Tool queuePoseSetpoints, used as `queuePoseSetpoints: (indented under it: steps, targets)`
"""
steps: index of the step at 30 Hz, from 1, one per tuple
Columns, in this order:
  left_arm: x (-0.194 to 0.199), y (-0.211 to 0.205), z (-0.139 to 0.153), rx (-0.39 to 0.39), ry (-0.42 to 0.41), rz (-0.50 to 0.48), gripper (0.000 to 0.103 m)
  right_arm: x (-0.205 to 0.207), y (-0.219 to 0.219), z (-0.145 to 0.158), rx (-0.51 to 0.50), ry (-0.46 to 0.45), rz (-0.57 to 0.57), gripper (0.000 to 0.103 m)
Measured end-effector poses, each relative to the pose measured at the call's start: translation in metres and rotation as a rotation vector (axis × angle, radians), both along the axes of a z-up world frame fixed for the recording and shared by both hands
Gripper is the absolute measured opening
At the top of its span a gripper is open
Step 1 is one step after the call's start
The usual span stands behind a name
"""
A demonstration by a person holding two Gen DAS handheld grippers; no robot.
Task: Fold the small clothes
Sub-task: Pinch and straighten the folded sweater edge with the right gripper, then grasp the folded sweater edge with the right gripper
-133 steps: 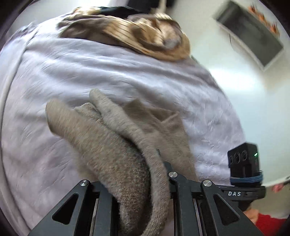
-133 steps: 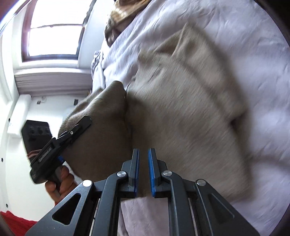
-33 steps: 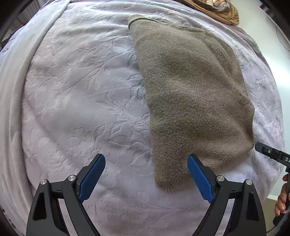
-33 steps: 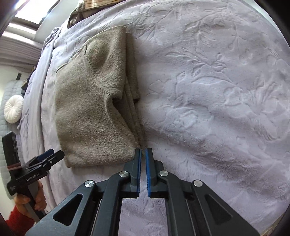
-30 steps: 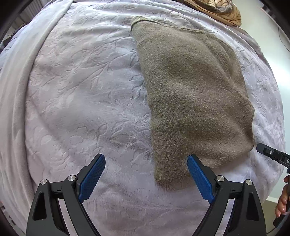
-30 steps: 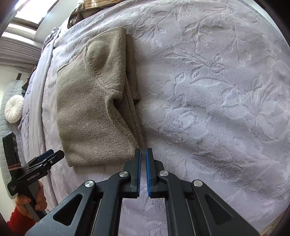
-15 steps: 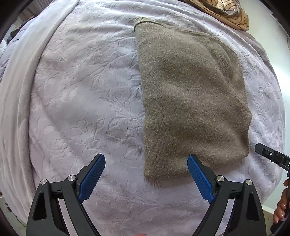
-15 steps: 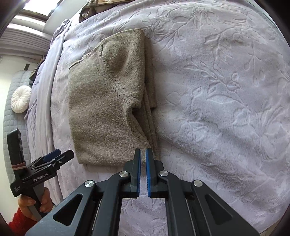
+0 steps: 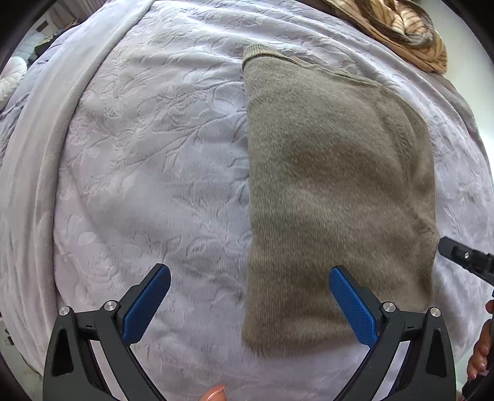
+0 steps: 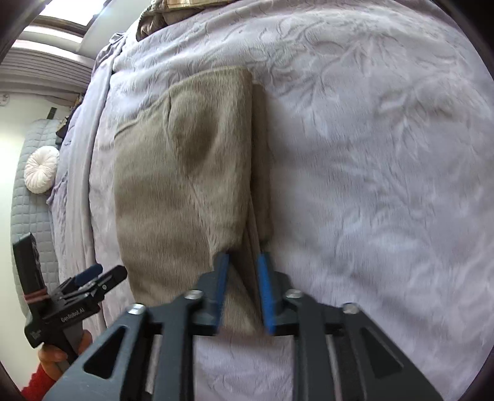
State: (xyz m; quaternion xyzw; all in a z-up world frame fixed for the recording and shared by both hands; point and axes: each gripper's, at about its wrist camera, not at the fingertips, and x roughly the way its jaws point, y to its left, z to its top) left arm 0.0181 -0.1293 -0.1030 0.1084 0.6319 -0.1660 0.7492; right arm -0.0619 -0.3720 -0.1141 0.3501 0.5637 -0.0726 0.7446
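A taupe knit sweater (image 9: 333,191) lies folded in a flat rectangle on the lilac bedspread (image 9: 139,169). My left gripper (image 9: 250,302) hovers over its near left corner. Its jaws are opening wide, one blue pad (image 9: 151,299) over bare bedspread and the other over the knit, and they grip nothing. In the right wrist view the sweater (image 10: 185,185) fills the left half. My right gripper (image 10: 244,277) is opening, and the stacked folded edges at the sweater's near right corner lie between its pads without being pressed. Each gripper shows in the other's view: the right gripper (image 9: 466,262) and the left gripper (image 10: 102,274).
A brown and tan striped garment (image 9: 401,27) is heaped at the far edge of the bed. A round white cushion (image 10: 41,169) rests against a grey quilted surface (image 10: 21,216) beyond the bed's left side. A hand in a red sleeve (image 10: 40,382) holds the left gripper.
The right gripper's jaws have parted from shut and it has slid over the sweater's near right corner. The left gripper has shifted towards the sweater and its jaws stand a little wider.
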Motion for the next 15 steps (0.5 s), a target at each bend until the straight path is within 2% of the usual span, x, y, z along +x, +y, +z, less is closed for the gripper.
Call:
queuePoseSetpoints:
  steps: [7, 8, 9, 10, 11, 15]
  targets:
    - [0.03, -0.011, -0.001, -0.031, 0.004, 0.046, 0.103, 0.036, -0.025, -0.01, 0.083, -0.09, -0.029, 0.045]
    - [0.035, -0.011, -0.001, -0.034, 0.005, 0.052, 0.103, 0.04, -0.026, -0.013, 0.089, -0.09, -0.026, 0.042]
    - [0.044, -0.011, -0.004, -0.036, 0.007, 0.059, 0.103, 0.046, -0.027, -0.02, 0.089, -0.078, -0.023, 0.023]
    - [0.049, -0.01, -0.006, -0.035, 0.01, 0.063, 0.103, 0.051, -0.027, -0.026, 0.091, -0.053, -0.023, 0.012]
    - [0.053, -0.01, -0.007, -0.033, 0.011, 0.068, 0.103, 0.055, -0.027, -0.027, 0.105, -0.056, -0.022, 0.009]
    - [0.063, -0.01, -0.009, -0.02, -0.013, 0.073, 0.103, 0.064, -0.012, -0.002, 0.068, -0.177, 0.084, 0.009]
